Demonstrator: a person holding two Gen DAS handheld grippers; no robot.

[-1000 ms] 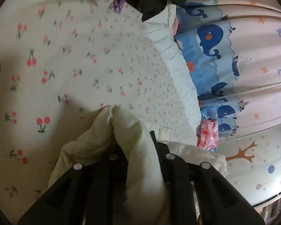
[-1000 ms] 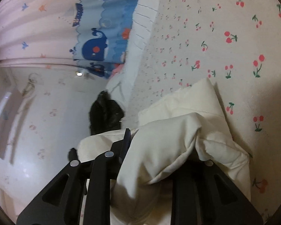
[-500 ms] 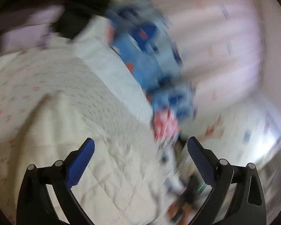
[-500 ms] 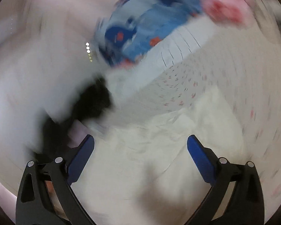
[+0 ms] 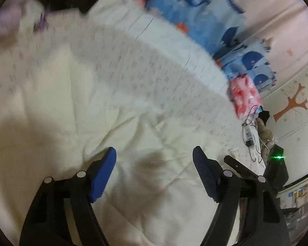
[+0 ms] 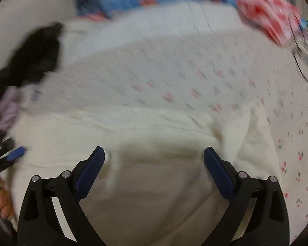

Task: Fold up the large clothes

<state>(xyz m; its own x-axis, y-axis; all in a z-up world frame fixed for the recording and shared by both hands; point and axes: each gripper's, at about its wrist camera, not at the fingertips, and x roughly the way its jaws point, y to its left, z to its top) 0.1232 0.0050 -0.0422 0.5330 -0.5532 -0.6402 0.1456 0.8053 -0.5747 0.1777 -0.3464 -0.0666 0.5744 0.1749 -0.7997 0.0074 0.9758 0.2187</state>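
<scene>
Two grippers hang above a cream quilted garment [image 5: 104, 110] spread flat on a bed sheet [image 6: 195, 65] printed with small cherries. The left gripper [image 5: 154, 164] has its jaws released and has just narrowed them a little after letting go — nothing sits between the blue pads, only cloth lying below. The right gripper [image 6: 154, 160] stands released too, at its widest, with the garment's pale folds beneath and clear of its fingers. The garment fills the near part of the bed, reaching from the left edge, where a dark heap of clothing [image 6: 37, 55] and a lilac piece [image 6: 8, 110] lie, toward the right. Along the far edge runs a blue whale-print curtain [image 5: 197, 14]; a pink plastic bag [image 5: 244, 94] sits at the far right corner. Both views are blurred.
</scene>
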